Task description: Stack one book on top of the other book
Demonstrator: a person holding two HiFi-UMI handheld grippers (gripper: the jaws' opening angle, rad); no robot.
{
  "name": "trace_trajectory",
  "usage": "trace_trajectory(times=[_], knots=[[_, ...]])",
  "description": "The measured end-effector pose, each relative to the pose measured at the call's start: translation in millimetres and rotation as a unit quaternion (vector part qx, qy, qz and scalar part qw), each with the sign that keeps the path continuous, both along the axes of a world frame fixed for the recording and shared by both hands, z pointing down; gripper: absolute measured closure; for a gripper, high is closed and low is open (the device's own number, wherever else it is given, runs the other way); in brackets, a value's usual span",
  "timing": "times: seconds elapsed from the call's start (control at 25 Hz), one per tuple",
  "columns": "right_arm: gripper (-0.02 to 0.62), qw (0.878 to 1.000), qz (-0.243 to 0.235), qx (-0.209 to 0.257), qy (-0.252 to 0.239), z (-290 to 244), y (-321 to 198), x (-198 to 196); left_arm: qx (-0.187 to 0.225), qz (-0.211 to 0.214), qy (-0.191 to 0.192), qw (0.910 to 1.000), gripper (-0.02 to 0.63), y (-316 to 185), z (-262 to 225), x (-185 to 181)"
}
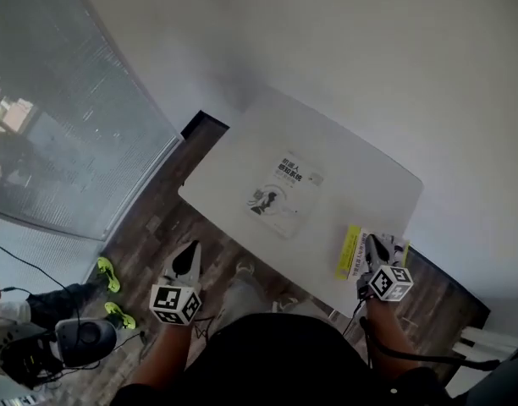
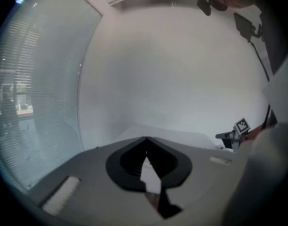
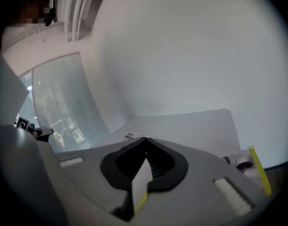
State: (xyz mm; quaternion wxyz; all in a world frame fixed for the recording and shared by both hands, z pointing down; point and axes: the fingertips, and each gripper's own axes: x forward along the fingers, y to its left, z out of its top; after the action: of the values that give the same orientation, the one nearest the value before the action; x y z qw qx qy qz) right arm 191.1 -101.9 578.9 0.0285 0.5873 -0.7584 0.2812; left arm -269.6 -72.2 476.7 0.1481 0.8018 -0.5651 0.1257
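A white book [image 1: 284,194] with a dark cover drawing lies flat in the middle of the white table [image 1: 242,146]. A second book [image 1: 351,252] with a yellow spine lies at the table's near right edge. My right gripper [image 1: 373,242] hovers over that book's right part with its jaws shut and nothing clamped. In the right gripper view the shut gripper [image 3: 145,142] shows a white and yellow sliver through the slit, and the white book [image 3: 131,135] lies beyond. My left gripper [image 1: 190,249] hangs over the floor off the table's near left edge. In its own view, the left gripper [image 2: 146,140] has its tips meeting, empty.
A window with blinds [image 1: 64,134] fills the left side. On the wood floor [image 1: 170,218] lie two green shoes [image 1: 107,274] and dark gear with cables [image 1: 77,338]. A white wall [image 1: 369,57] stands behind the table. The person's dark clothing [image 1: 276,362] is at the bottom.
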Motion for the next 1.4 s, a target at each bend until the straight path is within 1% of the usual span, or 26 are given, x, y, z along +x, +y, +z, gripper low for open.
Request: trace_trajectory(times=[0.08, 0.16, 0.2, 0.24, 0.32, 0.36, 0.48, 0.52, 0.56, 0.64, 0.68, 0.76, 0.84, 0.88, 0.96, 1.04, 1.12, 1.2, 1.32, 1.36, 1.4], knots=[[0.594, 0.999, 0.023, -0.007, 0.029, 3.0, 1.2, 4.4, -0.006, 0.037, -0.006, 0.9993, 0.601, -26.9, 3.7, 2.8], [0.594, 0.998, 0.018, -0.009, 0.056, 1.4, -0.1, -10.5, -0.016, 0.071, -0.009, 0.9973, 0.601, -54.2, 9.4, 4.2], [0.594, 0.998, 0.022, -0.007, 0.052, -2.0, -0.8, -19.9, -0.018, 0.086, -0.010, 0.9961, 0.601, -67.9, 11.0, 5.3], [0.594, 0.999, 0.035, -0.005, 0.037, -5.6, -0.6, -26.6, -0.019, 0.101, -0.010, 0.9946, 0.601, -81.3, 11.7, 7.5], [0.594, 0.997, 0.078, -0.009, 0.012, -8.1, 3.5, -29.3, -0.018, 0.135, -0.007, 0.9906, 0.601, -105.0, 11.7, 15.8], [0.594, 0.995, 0.094, -0.016, 0.019, -7.1, 6.6, -28.0, -0.019, 0.153, -0.004, 0.9881, 0.601, -115.3, 12.1, 20.9], [0.594, 0.990, 0.111, -0.029, 0.081, -9.6, 13.6, -25.6, -0.031, 0.200, 0.006, 0.9794, 0.601, -143.2, 16.0, 35.2], [0.594, 0.989, 0.124, -0.026, 0.080, -14.3, 16.3, -24.3, -0.035, 0.214, 0.008, 0.9761, 0.601, -150.7, 17.6, 39.6], [0.594, 0.987, 0.147, -0.019, 0.064, -20.0, 19.6, -21.5, -0.037, 0.230, 0.009, 0.9725, 0.601, -157.0, 19.3, 44.1], [0.594, 0.979, 0.203, -0.007, 0.031, -29.5, 29.8, -13.4, -0.035, 0.259, 0.012, 0.9652, 0.601, -166.6, 24.2, 53.5], [0.594, 0.974, 0.225, -0.009, 0.031, -32.3, 36.8, -11.0, -0.032, 0.273, 0.013, 0.9613, 0.601, -171.1, 27.9, 58.7], [0.594, 0.967, 0.248, -0.021, 0.061, -36.4, 53.2, -13.3, -0.029, 0.304, 0.016, 0.9522, 0.601, -180.1, 36.5, 72.1], [0.594, 0.961, 0.258, -0.030, 0.093, -41.1, 71.5, -21.5, -0.029, 0.338, 0.016, 0.9406, 0.601, -186.6, 44.4, 87.9], [0.594, 0.958, 0.267, -0.030, 0.100, -43.8, 81.0, -24.8, -0.028, 0.355, 0.015, 0.9343, 0.601, -189.0, 47.2, 96.5], [0.594, 0.949, 0.297, -0.025, 0.099, -49.6, 101.4, -26.0, -0.022, 0.385, 0.014, 0.9226, 0.601, -193.7, 48.2, 116.3], [0.594, 0.938, 0.333, -0.019, 0.097, -55.3, 125.2, -22.3, -0.010, 0.411, 0.022, 0.9113, 0.601, -196.0, 40.5, 140.3], [0.594, 0.925, 0.368, -0.018, 0.098, -59.9, 152.9, -16.8, 0.002, 0.439, 0.034, 0.8977, 0.601, -193.1, 27.3, 167.8], [0.594, 0.911, 0.401, -0.016, 0.095, -61.6, 180.3, -11.3, 0.006, 0.473, 0.045, 0.8799, 0.601, -183.4, 15.7, 196.2], [0.594, 0.896, 0.437, -0.016, 0.082, -53.5, 211.8, -9.2, -0.003, 0.534, 0.042, 0.8444, 0.601, -153.4, 13.6, 234.4], [0.594, 0.893, 0.444, -0.020, 0.074, -47.9, 219.6, -10.6, -0.004, 0.548, 0.040, 0.8353, 0.601, -142.5, 14.8, 243.5], [0.594, 0.891, 0.448, -0.025, 0.067, -42.3, 226.4, -12.6, -0.005, 0.556, 0.040, 0.8299, 0.601, -132.9, 15.5, 250.1]])
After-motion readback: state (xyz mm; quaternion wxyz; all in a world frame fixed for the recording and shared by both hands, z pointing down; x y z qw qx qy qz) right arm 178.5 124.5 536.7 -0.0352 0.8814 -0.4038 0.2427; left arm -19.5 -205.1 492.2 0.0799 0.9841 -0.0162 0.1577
